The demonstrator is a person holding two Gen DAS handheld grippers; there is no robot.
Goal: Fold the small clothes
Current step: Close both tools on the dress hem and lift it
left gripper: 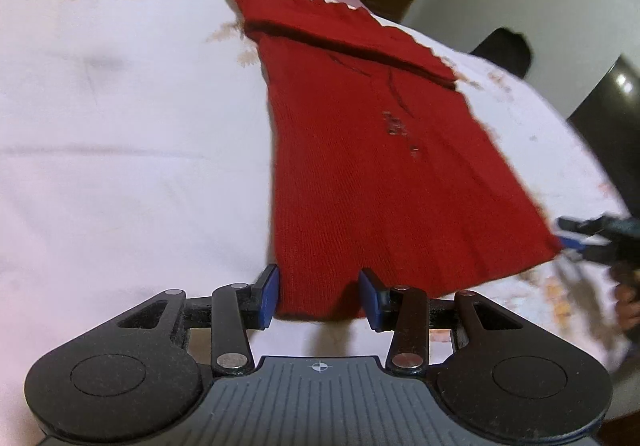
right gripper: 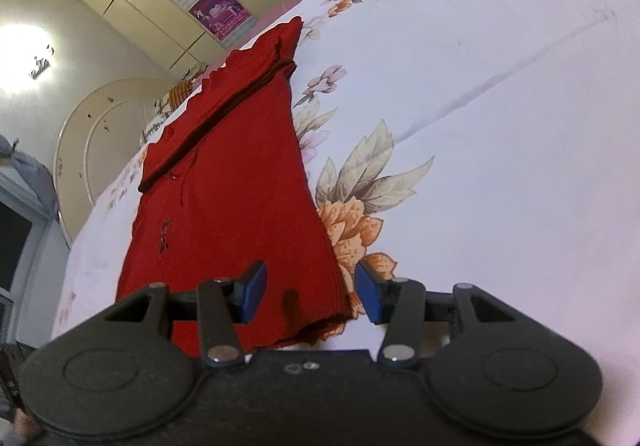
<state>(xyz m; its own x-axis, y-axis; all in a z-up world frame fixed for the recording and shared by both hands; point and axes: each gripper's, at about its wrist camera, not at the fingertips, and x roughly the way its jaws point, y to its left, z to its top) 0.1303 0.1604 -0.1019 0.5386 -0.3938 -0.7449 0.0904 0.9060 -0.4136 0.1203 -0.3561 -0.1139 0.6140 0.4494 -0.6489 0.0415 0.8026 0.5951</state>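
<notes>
Blur softens the far edge of the bed (left gripper: 120,166) in the left wrist view, and the small dark marking on the red knit garment (left gripper: 380,166) cannot be read in either view. Near hem of the garment is cut off behind the claw housing in both views, so the lowest edge is hidden. At the right edge of the left wrist view the right claw (left gripper: 576,234) shows only in part, at the garment's right near corner; part of a hand below it is cut off by the frame.

Garment lies flat on the white flowered bedsheet (right gripper: 480,166), lengthwise away from both cameras, far end folded back over itself in a band with a wavy edge.

Left claw (left gripper: 320,296): jaws stand apart, blue pads either side of the garment's near left corner; left pad sits just at the cloth's left edge, right pad over the cloth. Whether the pads press on the cloth cannot be told.

Right claw (right gripper: 310,292), own view: jaws apart, near right corner of the garment between them; left pad over red cloth, right pad just beside the edge, over the orange flower print (right gripper: 352,230). No pinch visible.

Wardrobe doors (right gripper: 132,10) with purple posters stand behind the bed.
</notes>
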